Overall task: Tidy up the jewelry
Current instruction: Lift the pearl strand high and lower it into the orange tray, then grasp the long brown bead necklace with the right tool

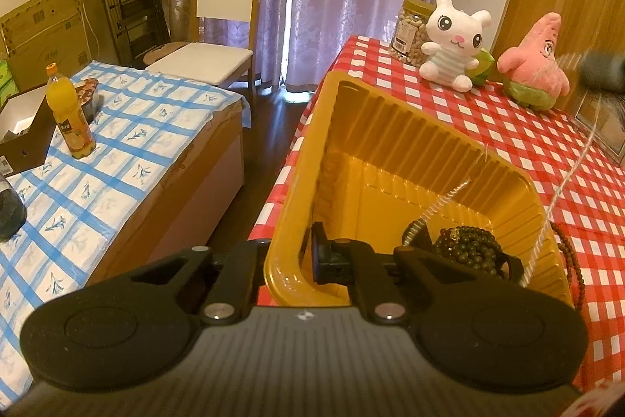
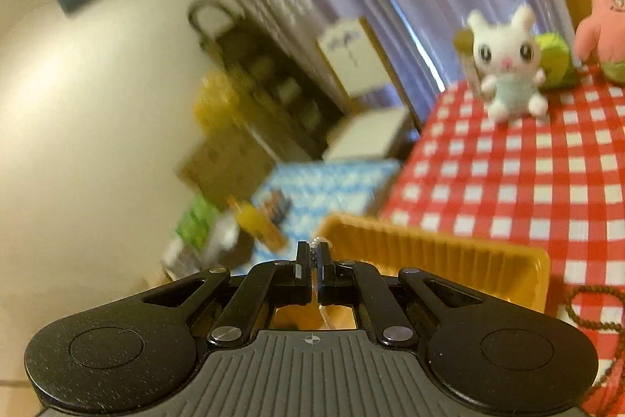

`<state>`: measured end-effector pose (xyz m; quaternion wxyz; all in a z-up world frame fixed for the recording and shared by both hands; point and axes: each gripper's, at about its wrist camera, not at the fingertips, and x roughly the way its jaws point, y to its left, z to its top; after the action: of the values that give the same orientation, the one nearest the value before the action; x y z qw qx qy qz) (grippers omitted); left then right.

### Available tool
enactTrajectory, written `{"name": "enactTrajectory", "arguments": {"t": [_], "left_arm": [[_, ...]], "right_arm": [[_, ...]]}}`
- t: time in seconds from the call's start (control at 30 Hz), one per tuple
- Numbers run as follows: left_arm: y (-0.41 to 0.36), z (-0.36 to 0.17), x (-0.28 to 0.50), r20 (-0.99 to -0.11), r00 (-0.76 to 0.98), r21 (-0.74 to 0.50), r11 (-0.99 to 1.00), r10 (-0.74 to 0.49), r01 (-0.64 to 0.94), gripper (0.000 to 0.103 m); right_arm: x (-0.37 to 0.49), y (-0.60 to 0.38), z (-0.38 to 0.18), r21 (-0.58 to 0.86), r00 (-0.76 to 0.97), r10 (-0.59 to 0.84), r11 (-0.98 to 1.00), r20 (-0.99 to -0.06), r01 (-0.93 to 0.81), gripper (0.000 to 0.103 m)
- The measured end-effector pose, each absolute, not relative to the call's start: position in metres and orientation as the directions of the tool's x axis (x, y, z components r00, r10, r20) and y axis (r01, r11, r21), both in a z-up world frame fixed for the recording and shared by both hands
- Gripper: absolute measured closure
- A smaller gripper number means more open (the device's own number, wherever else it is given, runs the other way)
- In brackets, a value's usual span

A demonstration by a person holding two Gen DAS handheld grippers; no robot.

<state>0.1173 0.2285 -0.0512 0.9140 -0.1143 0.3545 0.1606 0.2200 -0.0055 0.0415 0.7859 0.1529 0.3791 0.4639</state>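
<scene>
Checked tablecloth [image 1: 488,143] with yellow tray [image 1: 390,159].
Left gripper [image 1: 308,253] clamps the tray's wall; right gripper [image 2: 312,256] pinches a silver chain [image 1: 562,182].

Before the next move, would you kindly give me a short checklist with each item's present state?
1. Left hand-held gripper clamped on the yellow tray wall: ok.
2. Right hand-held gripper shut on the silver chain: ok.
3. Chain fully inside the tray: not ok; it hangs stretched above it.
4. Green bead bracelet in the tray: ok.
5. Brown bead strand in the tray: not ok; it lies on the checked tablecloth.
6. Chain free of the green beads: cannot tell.
</scene>
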Motion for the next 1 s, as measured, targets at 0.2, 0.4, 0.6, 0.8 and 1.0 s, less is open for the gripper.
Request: {"name": "enactTrajectory", "arguments": {"t": [0.2, 0.4, 0.6, 0.8, 1.0], "left_arm": [[0.229, -0.051, 0.117, -0.685, 0.697, -0.097, 0.923, 0.209, -0.372, 0.096], [0.230, -0.051, 0.118, -0.685, 0.698, -0.097, 0.924, 0.208, -0.371, 0.096], [0.230, -0.051, 0.119, -0.684, 0.699, -0.094, 0.925, 0.208, -0.368, 0.096], [0.229, -0.051, 0.122, -0.686, 0.695, -0.082, 0.926, 0.215, -0.368, 0.096], [0.227, -0.051, 0.123, -0.687, 0.691, -0.067, 0.927, 0.224, -0.368, 0.096]], "right_arm": [[0.211, 0.008, 0.010, 0.488, 0.292, 0.764, 0.607, -0.575, -0.627, 0.060], [0.204, -0.030, -0.002, 0.470, 0.343, 0.729, 0.659, -0.593, -0.588, 0.050], [0.194, -0.088, -0.027, 0.454, 0.407, 0.649, 0.751, -0.643, -0.479, 0.050], [0.193, -0.143, -0.049, 0.420, 0.461, 0.540, 0.841, -0.704, -0.342, 0.050], [0.200, -0.167, -0.065, 0.370, 0.480, 0.471, 0.882, -0.740, -0.293, 0.050]]}}
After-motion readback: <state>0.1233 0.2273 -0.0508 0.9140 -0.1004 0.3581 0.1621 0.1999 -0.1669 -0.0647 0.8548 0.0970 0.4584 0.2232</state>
